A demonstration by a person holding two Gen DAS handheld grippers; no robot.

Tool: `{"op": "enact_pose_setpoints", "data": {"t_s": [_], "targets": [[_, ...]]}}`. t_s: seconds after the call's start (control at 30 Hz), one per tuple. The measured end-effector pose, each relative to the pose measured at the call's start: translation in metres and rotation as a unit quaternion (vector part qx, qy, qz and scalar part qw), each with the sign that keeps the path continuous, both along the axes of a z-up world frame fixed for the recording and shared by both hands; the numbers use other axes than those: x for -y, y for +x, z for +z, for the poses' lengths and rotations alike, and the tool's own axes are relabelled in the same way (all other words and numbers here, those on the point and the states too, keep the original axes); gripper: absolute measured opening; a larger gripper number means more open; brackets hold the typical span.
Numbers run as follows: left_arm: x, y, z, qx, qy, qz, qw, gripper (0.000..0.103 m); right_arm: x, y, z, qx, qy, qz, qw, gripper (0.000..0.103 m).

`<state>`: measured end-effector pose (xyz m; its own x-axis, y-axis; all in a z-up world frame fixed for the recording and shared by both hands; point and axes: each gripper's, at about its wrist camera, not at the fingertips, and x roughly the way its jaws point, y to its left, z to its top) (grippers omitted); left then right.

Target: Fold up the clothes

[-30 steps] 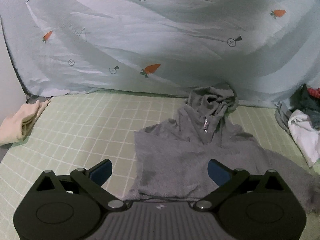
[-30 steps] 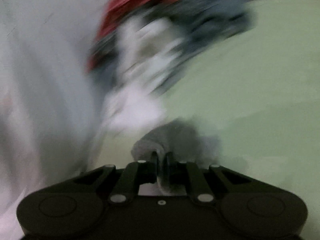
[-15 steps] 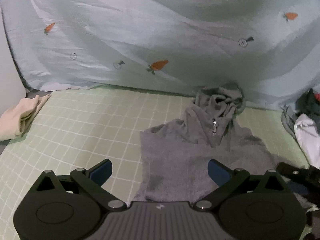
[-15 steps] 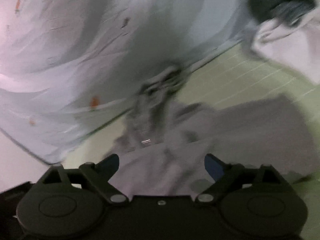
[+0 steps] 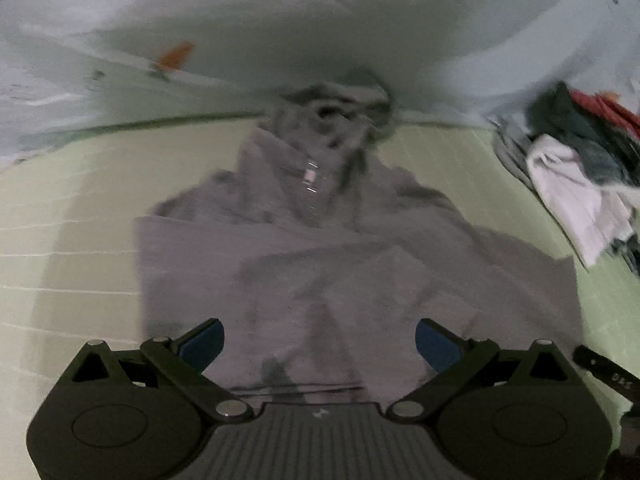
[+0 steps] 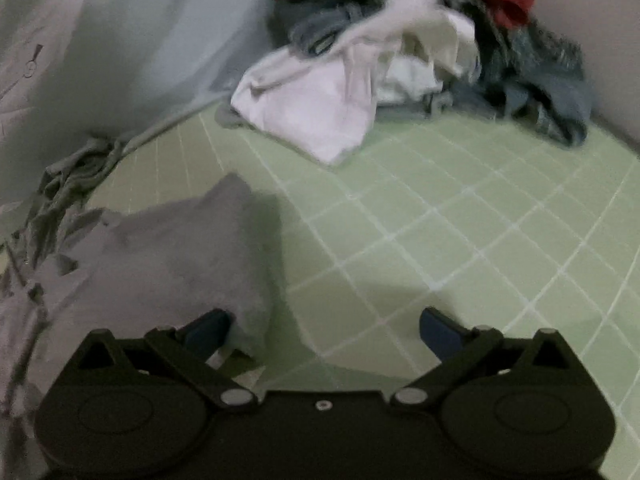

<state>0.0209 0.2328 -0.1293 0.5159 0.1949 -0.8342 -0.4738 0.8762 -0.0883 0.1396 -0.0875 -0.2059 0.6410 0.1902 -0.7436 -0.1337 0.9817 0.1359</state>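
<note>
**Hoodie spread out, both grippers empty**

The grey hoodie [image 5: 320,248] lies across the middle of the left wrist view on the green checked sheet [image 5: 72,208], hood toward the top of the frame against the pale quilt [image 5: 280,32], zip pull showing near centre. The left gripper [image 5: 320,340] hovers over its lower edge at the bottom of the frame, jaws spread wide and nothing between them. In the right wrist view the right gripper [image 6: 324,330] is also spread and pinching nothing; a fold of hoodie sits just beside its left pad, lower left of the frame.

Risks, as I judge them: the fabric looks thick and rumpled, so a pinch could catch one layer only and drag the body askew. The pile of clothes [image 6: 420,52] at the upper right lies near the hoodie's sleeve side, so a wide sweep could snag it.

No brand or label is readable; the quilt's small printed marks are too blurred.
</note>
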Motion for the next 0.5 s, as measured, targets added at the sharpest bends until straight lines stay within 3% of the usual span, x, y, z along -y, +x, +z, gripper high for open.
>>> {"op": "enact_pose_setpoints", "data": {"t_s": [0.23,0.4,0.43,0.47,0.5], "targets": [[0.006,0.022,-0.023,-0.012,-0.039,-0.043,0.9982,0.096,-0.006,-0.001,-0.002,0.019,-0.034,0.01,0.999,0.103],[0.01,0.035,-0.033,-0.021,-0.041,-0.064,0.9969,0.065,-0.008,-0.001,-0.004,0.019,-0.037,0.011,0.999,0.103],[0.011,0.037,-0.035,-0.023,-0.041,-0.068,0.9966,0.053,-0.008,0.0,-0.004,0.017,-0.038,0.009,0.999,0.103],[0.012,0.039,-0.035,-0.025,-0.034,-0.068,0.9968,0.034,-0.009,0.001,-0.003,0.014,-0.038,0.007,0.999,0.103],[0.012,0.041,-0.035,-0.027,-0.022,-0.069,0.997,0.026,-0.009,0.002,-0.003,0.01,-0.037,0.005,0.999,0.103]]}}
